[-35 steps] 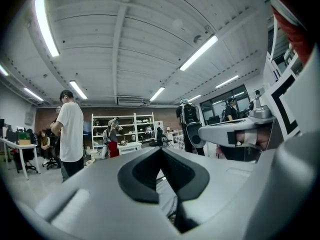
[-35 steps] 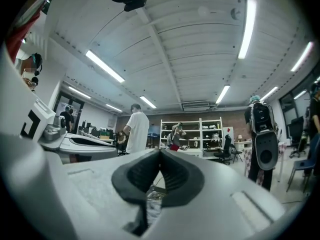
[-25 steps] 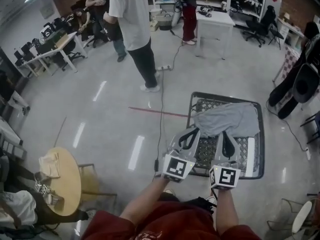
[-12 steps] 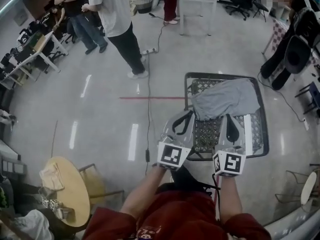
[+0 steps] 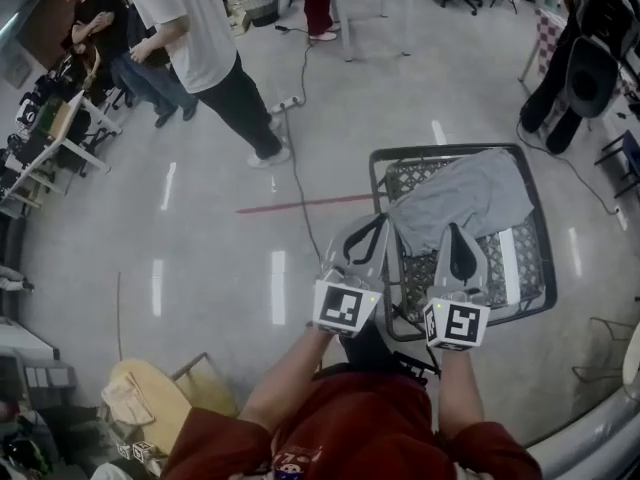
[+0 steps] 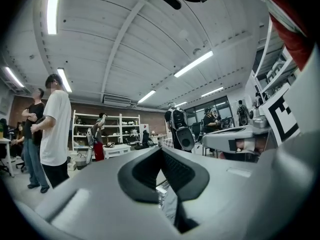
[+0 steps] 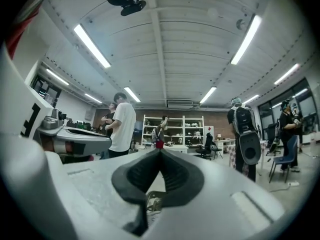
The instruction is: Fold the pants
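1. A round wooden table [image 5: 150, 403] sits at the lower left of the head view, with a pale cloth on it.
2. A person in a white shirt [image 5: 190, 28] stands on the shiny grey floor at the upper left, well apart from the basket.
3. A red line [image 5: 300, 206] on the floor runs towards the basket's left side.
4. The left gripper [image 5: 378, 226] is held level over the basket's near left corner. Its jaws are pressed together on nothing.
5. The right gripper [image 5: 456, 233] is level just beside it, jaws likewise pressed together and empty. Its tip reaches the pants' near edge, though I cannot tell if it touches.
6. The grey pants [image 5: 470, 198] lie rumpled across the far half of the black wire basket [image 5: 450, 149].
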`<act>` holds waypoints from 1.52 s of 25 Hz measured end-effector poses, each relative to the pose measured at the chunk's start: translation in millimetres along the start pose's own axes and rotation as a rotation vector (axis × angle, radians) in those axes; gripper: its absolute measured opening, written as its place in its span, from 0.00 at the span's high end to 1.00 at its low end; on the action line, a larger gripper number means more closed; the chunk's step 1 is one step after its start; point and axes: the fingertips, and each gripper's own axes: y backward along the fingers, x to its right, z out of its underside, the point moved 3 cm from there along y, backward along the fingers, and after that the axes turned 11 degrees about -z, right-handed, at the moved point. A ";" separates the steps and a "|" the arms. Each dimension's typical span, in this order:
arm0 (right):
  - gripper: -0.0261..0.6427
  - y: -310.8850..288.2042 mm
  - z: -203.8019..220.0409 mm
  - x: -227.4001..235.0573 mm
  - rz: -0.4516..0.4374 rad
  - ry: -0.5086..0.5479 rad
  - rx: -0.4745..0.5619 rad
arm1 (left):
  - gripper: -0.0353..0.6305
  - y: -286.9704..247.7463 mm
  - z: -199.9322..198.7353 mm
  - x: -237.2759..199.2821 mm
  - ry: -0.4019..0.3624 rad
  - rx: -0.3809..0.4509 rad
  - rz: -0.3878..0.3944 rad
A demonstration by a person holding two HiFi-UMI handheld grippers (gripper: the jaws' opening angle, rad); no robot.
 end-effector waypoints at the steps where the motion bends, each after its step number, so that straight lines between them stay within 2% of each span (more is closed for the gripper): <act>1: 0.96 -7.9 1.7 2.0 0.015 -0.001 -0.006 | 0.94 -10.0 2.8 -4.9 0.000 0.002 0.016; 7: 0.96 -47.3 6.6 25.5 0.116 -0.012 -0.025 | 0.94 -69.3 15.4 -24.6 0.031 0.000 0.104; 13: 0.96 -72.9 4.2 47.2 0.214 -0.013 -0.050 | 0.94 -119.0 5.6 -29.3 -0.021 0.023 0.217; 17: 0.96 -83.7 2.6 59.8 0.272 -0.019 -0.053 | 0.94 -144.6 3.6 -25.1 -0.011 0.038 0.289; 25: 0.96 -71.1 7.4 75.1 0.500 -0.003 -0.074 | 0.94 -178.0 10.8 -2.0 0.050 0.068 0.482; 28: 0.96 -80.1 6.5 66.5 0.590 0.041 -0.102 | 0.94 -189.8 12.8 -9.0 0.095 0.071 0.550; 32: 0.96 -97.9 2.3 49.8 0.714 0.056 -0.137 | 0.94 -204.2 17.9 -25.2 0.083 0.090 0.665; 35: 0.96 -108.0 -0.5 37.4 0.799 0.056 -0.154 | 0.94 -215.6 11.3 -42.5 0.121 0.097 0.749; 38: 0.96 -110.7 -0.1 27.2 0.872 0.052 -0.155 | 0.94 -223.0 16.8 -51.9 0.084 0.125 0.814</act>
